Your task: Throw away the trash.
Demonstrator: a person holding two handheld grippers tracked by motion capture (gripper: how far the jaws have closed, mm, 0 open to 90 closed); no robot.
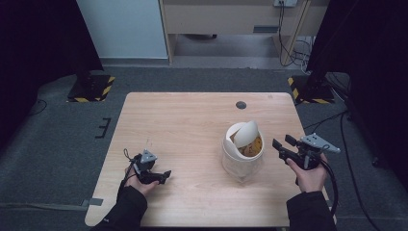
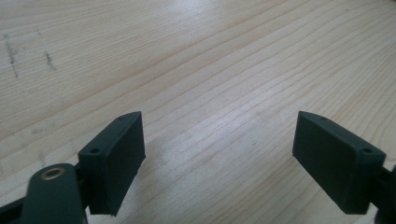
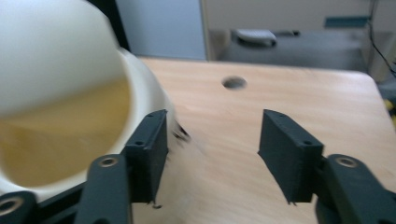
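A pale wooden table is standing on grey carpet, with black curtains hanging at both sides and a cable hole near its far edge. The left gripper is resting low over bare wood, jaws standing apart and holding nothing. The cream swing-lid bin is sitting right of centre, its lid tilted. The right gripper is hovering just beside the bin, jaws apart and empty.

The surface is evenly lit from above, while the room around it stays dark. A pale glare lies ahead of the left claw. Beside the right claw, the white bin is blurred.
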